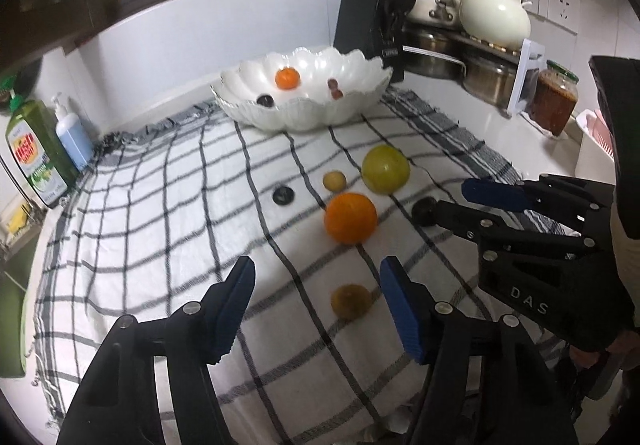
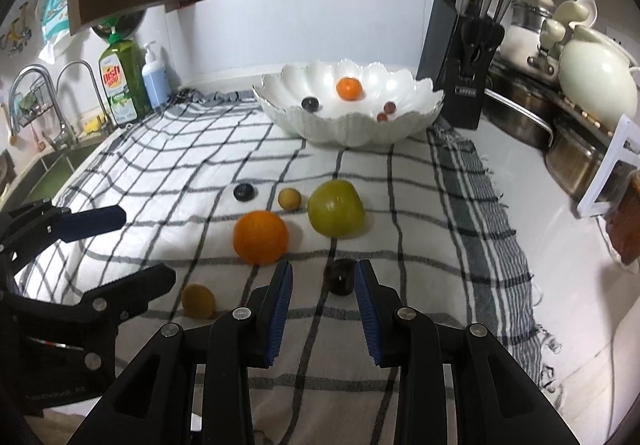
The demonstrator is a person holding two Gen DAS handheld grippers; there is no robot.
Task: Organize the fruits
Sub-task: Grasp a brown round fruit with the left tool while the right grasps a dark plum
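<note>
Bracketing dark plum on checked cloth: right claw spread, pads either side, not touching. Left claw spread near brownish fruit. Plum likely light, smooth, bruisable; pinch gently across middle. White scalloped bowl beyond.

Both views ride low over the bench, looking forward along their own jaws toward the back wall. The left wrist view sits left and sees the right gripper at its right edge; the right wrist view sees the left gripper at its left. Both share the checked cloth, the loose fruit, and the white bowl — farther off.
</note>
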